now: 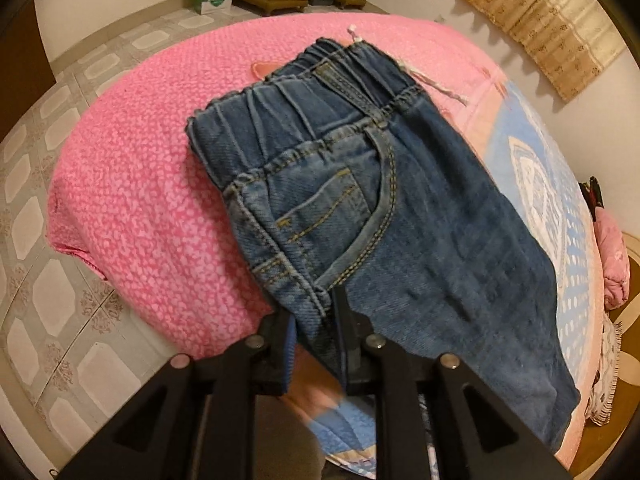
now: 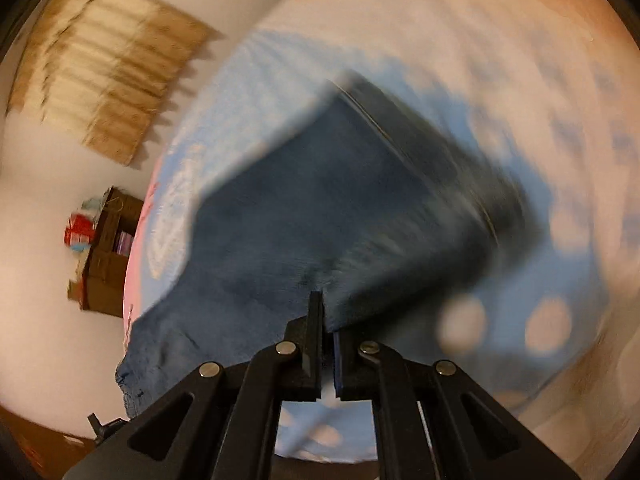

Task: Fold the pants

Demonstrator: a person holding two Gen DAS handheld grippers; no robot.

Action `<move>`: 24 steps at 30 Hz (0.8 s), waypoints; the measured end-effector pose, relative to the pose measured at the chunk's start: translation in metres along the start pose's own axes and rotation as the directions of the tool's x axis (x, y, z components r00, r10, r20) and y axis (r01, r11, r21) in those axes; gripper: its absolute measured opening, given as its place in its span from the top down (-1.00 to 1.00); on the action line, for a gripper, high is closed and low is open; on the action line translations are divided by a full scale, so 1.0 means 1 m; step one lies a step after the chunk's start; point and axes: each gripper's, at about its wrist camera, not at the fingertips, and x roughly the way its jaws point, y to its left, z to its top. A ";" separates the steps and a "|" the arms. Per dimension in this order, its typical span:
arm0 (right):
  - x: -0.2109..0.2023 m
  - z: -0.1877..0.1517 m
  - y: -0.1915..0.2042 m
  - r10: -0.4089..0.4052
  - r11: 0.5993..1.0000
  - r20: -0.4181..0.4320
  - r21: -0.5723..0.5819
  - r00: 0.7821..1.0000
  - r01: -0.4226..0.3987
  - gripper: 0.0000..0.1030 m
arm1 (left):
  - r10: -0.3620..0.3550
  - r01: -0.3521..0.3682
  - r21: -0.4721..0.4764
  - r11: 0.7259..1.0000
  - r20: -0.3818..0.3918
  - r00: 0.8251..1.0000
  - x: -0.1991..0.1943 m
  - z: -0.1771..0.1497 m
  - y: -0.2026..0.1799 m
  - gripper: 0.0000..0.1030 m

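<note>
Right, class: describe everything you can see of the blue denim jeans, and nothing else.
The blue denim jeans look small, with a gathered elastic waistband, belt loops, a front pocket with a coin pocket, tan stitching and a pale tag string. They lie across the pink blanket and blue-patterned sheet, partly lifted. The left gripper pinches the side seam edge; the right gripper pinches another edge, blurred by motion.

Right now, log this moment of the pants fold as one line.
step: fold pants, mid-carry | left gripper: shut on jeans side seam | right gripper: shut on jeans edge | jeans: above bed | right view: blurred
</note>
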 end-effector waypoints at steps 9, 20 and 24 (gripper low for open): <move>-0.023 -0.007 -0.017 0.038 0.985 0.098 0.162 0.995 -0.054 0.40 | -0.005 0.005 0.010 1.000 0.006 1.000 -0.006 0.001 0.003 0.55; -0.083 0.002 0.070 -0.182 0.959 0.285 -0.159 0.941 0.234 0.18 | -0.005 0.000 0.078 0.997 0.061 0.998 -0.025 0.000 0.005 0.47; -0.031 0.021 0.107 -0.190 0.946 0.218 -0.220 0.957 0.238 0.37 | -0.007 0.007 -0.014 1.000 0.028 1.000 -0.008 0.005 0.018 0.48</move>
